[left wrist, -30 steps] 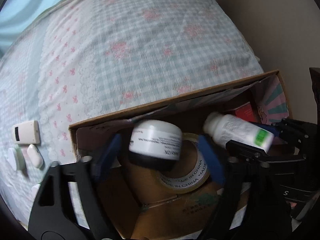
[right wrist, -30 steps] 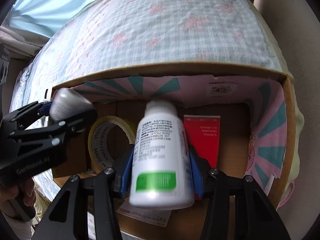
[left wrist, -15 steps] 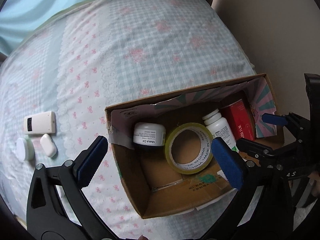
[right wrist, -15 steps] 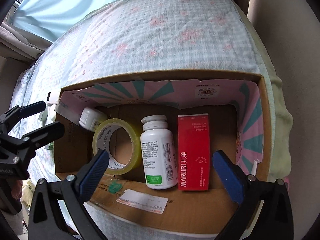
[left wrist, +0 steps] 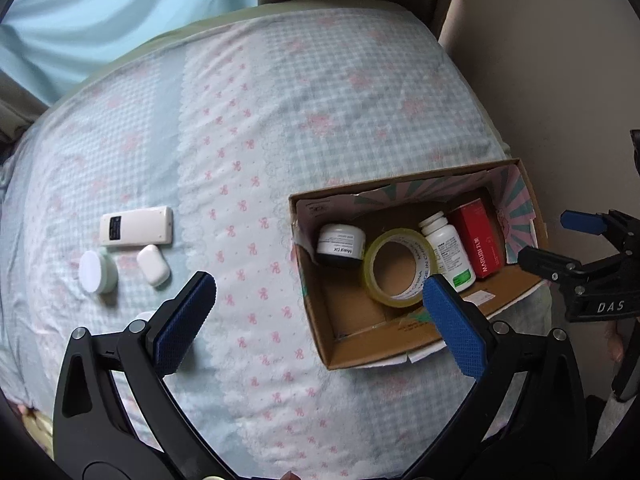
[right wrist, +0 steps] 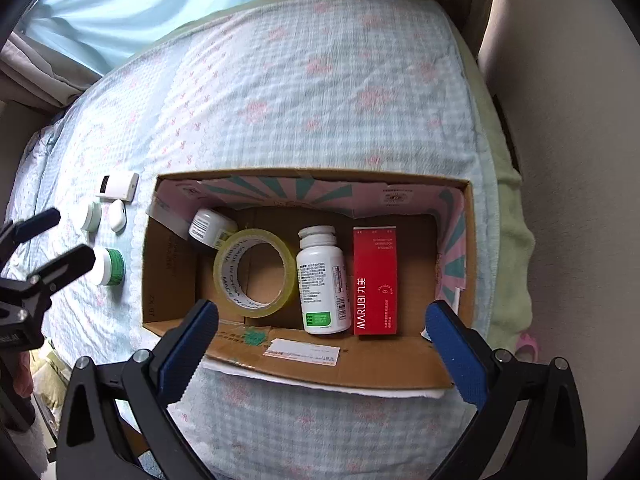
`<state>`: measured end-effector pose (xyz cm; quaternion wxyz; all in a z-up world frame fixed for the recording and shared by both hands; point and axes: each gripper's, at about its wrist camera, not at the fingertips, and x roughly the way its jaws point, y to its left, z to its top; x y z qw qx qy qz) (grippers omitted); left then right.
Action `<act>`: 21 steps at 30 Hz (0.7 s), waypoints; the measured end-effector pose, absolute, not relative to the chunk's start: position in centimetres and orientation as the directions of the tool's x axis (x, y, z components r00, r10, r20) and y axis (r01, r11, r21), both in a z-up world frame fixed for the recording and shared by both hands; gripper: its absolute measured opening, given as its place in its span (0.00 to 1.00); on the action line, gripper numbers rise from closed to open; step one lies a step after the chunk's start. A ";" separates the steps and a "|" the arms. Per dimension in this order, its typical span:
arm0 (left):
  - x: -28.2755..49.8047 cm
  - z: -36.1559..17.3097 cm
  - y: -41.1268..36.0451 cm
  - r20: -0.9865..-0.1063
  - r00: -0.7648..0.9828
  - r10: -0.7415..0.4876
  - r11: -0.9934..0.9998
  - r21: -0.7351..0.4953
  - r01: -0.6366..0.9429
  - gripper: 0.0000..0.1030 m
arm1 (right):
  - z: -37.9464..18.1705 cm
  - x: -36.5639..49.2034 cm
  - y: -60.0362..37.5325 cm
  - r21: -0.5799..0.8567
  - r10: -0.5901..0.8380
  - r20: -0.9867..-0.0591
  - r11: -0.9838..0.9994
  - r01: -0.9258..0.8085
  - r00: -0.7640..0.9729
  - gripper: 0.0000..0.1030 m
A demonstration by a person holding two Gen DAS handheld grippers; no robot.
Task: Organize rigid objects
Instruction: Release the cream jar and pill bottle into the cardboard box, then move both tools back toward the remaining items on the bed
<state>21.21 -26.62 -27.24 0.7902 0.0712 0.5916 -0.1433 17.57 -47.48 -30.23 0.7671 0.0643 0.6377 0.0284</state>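
1. Where the two wrist views begin, the left gripper (left wrist: 320,316) and the right gripper (right wrist: 322,346) each hang above the bed with their blue-padded jaws spread wide and nothing between them.
2. Just beyond the right gripper lies the cardboard box (right wrist: 316,368), open-topped, resting on the checked bedspread (right wrist: 320,100) near the bed's right edge.
3. Inside the box, side by side on its floor, lie four things: a red carton (right wrist: 375,280) at the right, a white pill bottle (right wrist: 321,280) touching its left side, a roll of yellowish tape (right wrist: 256,272) lying flat next to the bottle, and a small white jar (right wrist: 210,230) in the far left corner, tilted against the tape.
4. Left of the box, out on the bedspread, a green-and-white jar (right wrist: 108,266) lies on its side close to the box wall.
5. Farther off sit a white-lidded tub (left wrist: 97,272) and a small white oval case (left wrist: 153,265), near each other.
6. Just behind those two lies a flat white remote-like device (left wrist: 137,226).
7. At the far edge, pale blue curtains (right wrist: 140,4) hang beyond the bed.
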 end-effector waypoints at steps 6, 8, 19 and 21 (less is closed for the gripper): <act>18.2 -23.7 -22.4 -0.937 0.332 -0.106 0.956 -0.004 0.293 1.00 | -25.8 16.4 -46.0 0.121 0.096 -0.956 0.990 0.077 0.278 1.00; 17.2 -22.3 -20.3 -0.924 0.369 -0.098 0.961 0.007 0.275 1.00 | -24.8 16.2 -45.1 0.122 0.091 -0.950 0.989 0.086 0.300 1.00; 13.5 -18.4 -6.2 -0.888 0.460 -0.017 0.989 0.053 0.140 1.00 | -20.6 13.4 -36.4 0.112 0.103 -0.942 0.994 0.008 0.319 1.00; 12.9 -18.2 -3.5 -0.885 0.465 -0.029 0.990 0.040 0.136 1.00 | -19.5 12.9 -34.8 0.107 0.099 -0.935 0.994 0.005 0.340 1.00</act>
